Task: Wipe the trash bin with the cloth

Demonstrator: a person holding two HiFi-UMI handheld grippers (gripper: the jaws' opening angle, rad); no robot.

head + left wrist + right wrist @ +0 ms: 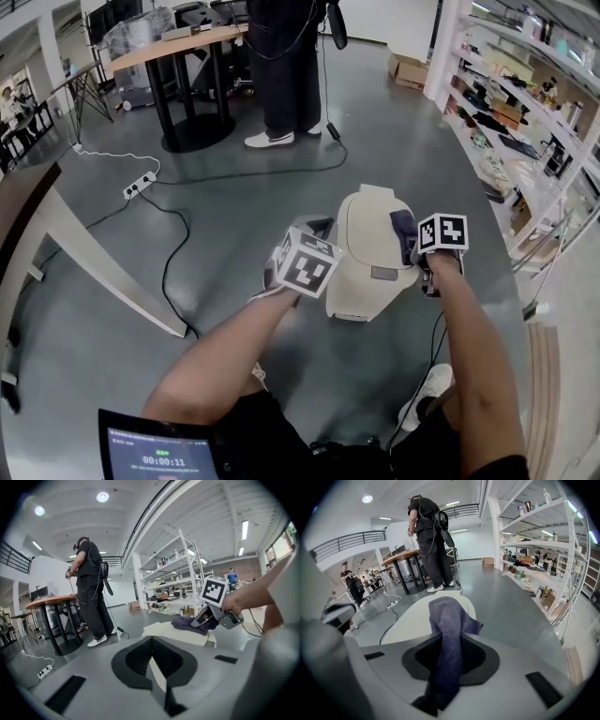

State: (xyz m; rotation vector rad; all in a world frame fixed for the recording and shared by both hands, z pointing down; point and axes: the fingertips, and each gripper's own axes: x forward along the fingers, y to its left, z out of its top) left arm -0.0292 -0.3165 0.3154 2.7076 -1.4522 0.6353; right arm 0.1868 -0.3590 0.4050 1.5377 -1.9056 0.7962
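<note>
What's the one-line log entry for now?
right gripper: shut on cloth, on trash bin lid | left gripper: shut on trash bin edge

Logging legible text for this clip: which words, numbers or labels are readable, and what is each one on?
"00:00:11": seemingly a timer on the screen at the head view's bottom edge; the small line above it is unreadable.
Grey label on the trash bin: too blurred to read.
Goods on the shelves: too small to read.

The left gripper (315, 230) covers the left rim of the trash bin (361, 302); the lid (370, 220) hides its body. The near end of the cloth (403, 225) disappears into the right gripper (415, 251). The picture's top edge cuts off the standing person (286, 75). Items on the shelf (525, 122) are too small to tell.
</note>
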